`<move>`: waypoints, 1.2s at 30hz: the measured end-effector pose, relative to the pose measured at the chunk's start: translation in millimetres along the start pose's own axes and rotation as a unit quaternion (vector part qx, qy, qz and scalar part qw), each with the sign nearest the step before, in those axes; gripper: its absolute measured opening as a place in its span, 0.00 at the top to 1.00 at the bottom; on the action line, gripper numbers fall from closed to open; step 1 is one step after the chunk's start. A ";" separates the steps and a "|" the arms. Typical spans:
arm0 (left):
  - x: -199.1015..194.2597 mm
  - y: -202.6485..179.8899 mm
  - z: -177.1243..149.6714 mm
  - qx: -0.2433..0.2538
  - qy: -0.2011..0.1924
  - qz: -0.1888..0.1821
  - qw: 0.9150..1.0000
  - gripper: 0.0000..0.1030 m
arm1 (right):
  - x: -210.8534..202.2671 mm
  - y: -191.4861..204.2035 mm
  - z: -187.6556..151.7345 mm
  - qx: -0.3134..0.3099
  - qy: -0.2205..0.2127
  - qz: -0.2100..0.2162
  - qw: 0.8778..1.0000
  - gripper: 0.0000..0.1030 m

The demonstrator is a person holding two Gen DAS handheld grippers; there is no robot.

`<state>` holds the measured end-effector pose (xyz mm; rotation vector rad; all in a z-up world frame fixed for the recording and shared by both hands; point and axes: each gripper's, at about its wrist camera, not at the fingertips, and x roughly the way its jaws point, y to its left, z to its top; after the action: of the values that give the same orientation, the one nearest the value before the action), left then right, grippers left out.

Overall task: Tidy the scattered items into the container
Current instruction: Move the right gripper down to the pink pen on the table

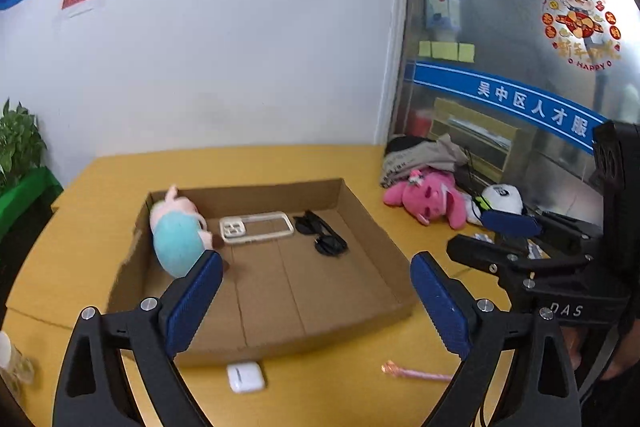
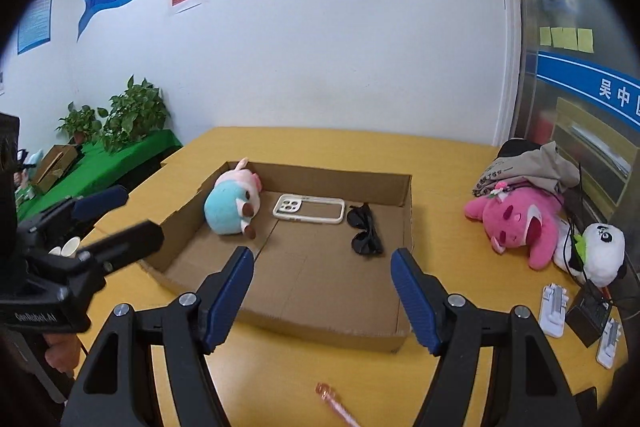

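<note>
A shallow cardboard box (image 1: 372, 227) (image 2: 406, 211) lies on the yellow table. Inside are a blue-and-pink plush (image 1: 178, 231) (image 2: 234, 201), a white phone case (image 1: 256, 227) (image 2: 310, 209) and black sunglasses (image 1: 322, 233) (image 2: 364, 233). Outside, near the front, lie a white earbud case (image 1: 245, 378) and a pink pen (image 1: 416, 373) (image 2: 336, 403). My left gripper (image 1: 316, 283) is open and empty above the box's front part; it also shows in the right wrist view (image 2: 116, 215). My right gripper (image 2: 322, 279) is open and empty over the box's front edge; it also shows in the left wrist view (image 1: 488, 231).
A pink plush (image 1: 428, 195) (image 2: 516, 223), a panda plush (image 1: 500, 203) (image 2: 600, 251) and a cloth bag (image 2: 532, 167) lie at the table's right. White clips (image 2: 554, 309) and a black gadget (image 2: 590, 315) lie beside them. Potted plants (image 2: 128, 115) stand left.
</note>
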<state>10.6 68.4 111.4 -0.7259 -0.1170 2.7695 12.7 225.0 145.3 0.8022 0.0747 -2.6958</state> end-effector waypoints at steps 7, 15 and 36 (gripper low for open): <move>17.9 -16.1 -45.5 -0.028 0.087 -0.022 0.996 0.06 | 5.5 -18.9 -58.2 0.013 0.061 0.042 0.997 0.31; 66.4 -27.7 -88.2 -0.055 0.172 -0.040 0.983 0.06 | 34.1 -44.9 -138.1 0.024 0.162 0.028 0.986 0.31; 154.6 -49.7 -144.7 -0.128 0.323 -0.101 0.932 0.13 | 73.5 -52.3 -193.6 -0.006 0.236 0.011 0.972 0.81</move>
<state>-35.5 161.2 -79.9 -1.5513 -0.3940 2.2088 39.1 280.3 -59.3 1.4128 0.1883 -2.4224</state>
